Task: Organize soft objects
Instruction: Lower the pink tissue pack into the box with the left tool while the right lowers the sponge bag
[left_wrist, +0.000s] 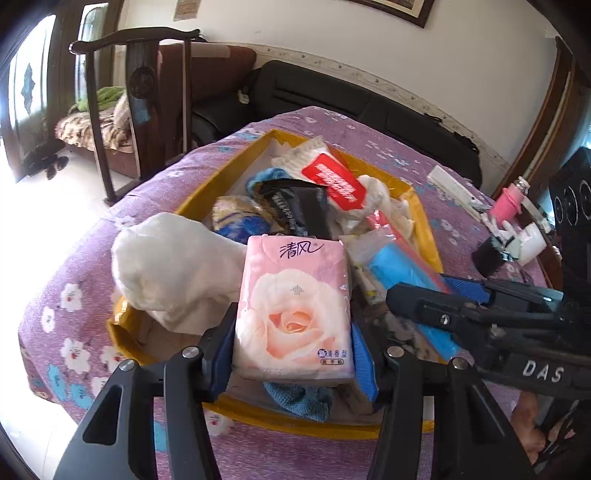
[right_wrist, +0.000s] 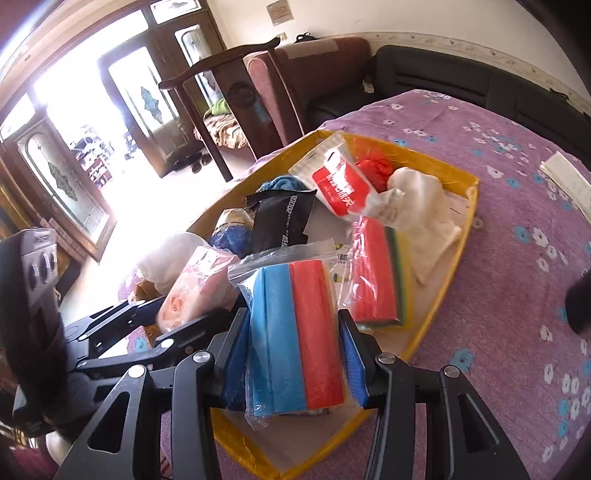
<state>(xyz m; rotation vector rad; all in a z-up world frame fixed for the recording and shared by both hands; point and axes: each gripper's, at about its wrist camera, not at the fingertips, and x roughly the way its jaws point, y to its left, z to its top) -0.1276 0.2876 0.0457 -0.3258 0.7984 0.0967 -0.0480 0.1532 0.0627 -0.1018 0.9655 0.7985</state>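
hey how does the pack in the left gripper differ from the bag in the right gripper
The tissue pack is opaque pink with a printed rose; the sponge bag is clear plastic showing blue and red blocks.
The tissue pack is sealed wrap; the sponge bag has a zip-style top.
The left gripper clamps the tissue pack; the right gripper clamps the sponge bag.
Both are held above the yellow box.
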